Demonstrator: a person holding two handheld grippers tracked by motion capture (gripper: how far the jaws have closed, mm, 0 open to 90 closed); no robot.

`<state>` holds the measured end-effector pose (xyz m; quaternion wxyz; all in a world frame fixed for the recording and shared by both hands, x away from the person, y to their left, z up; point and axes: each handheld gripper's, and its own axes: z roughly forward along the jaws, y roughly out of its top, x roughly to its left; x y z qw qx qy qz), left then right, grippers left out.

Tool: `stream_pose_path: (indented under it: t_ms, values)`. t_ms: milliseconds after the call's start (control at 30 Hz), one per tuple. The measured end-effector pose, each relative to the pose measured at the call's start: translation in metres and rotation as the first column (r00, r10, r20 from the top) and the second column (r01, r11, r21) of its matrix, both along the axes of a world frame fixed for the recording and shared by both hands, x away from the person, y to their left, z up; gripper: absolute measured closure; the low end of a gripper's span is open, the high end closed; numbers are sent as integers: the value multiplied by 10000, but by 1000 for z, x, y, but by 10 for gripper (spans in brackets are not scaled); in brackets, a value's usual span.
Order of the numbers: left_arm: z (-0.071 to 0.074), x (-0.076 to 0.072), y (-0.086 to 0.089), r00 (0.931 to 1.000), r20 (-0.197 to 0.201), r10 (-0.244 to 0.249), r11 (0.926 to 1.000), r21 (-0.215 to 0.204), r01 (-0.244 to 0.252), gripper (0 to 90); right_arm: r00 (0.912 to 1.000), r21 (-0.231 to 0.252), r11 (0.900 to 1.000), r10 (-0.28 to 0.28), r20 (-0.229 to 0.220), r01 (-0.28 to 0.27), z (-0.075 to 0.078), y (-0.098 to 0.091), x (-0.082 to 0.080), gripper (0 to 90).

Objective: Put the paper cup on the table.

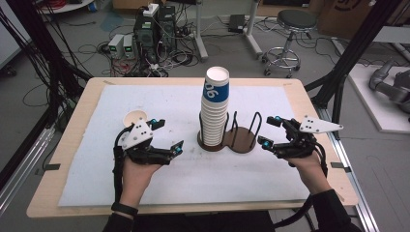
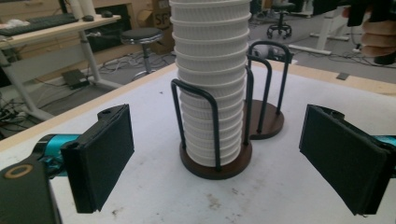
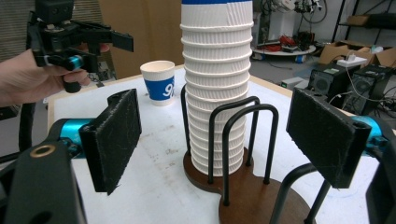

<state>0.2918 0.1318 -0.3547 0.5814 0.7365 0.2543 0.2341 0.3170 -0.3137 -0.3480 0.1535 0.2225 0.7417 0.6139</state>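
While the left gripper hovers over the white mat with its jaws standing wide and nothing between them, the tall stack of paper cups stands upright in the near ring of the dark wooden rack. A single cup sits on the mat just behind the left gripper. Right of the rack, the right gripper is likewise spread open and empty.

Left claw gaping (nothing gripped), right claw spread wide
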Motion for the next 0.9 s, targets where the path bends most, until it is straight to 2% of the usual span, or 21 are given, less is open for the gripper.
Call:
stream_pose_path:
  t_ms: [167,367,900]
  values:
    - [-3,3,3,9998,-183,-94,9999,-121,92,99,10000,-87,9999,-54,17,54,0,0,-2,183]
    - [-8,7,12,9994,-330,61,9992,-405,-75,99,9999,-206,9997,-109,-35,108,-1,-2,-2,183]
    - [-12,7,15,9992,-363,180,9992,-355,-193,99,9998,-225,9996,-186,-26,185,-1,-3,-1,183]
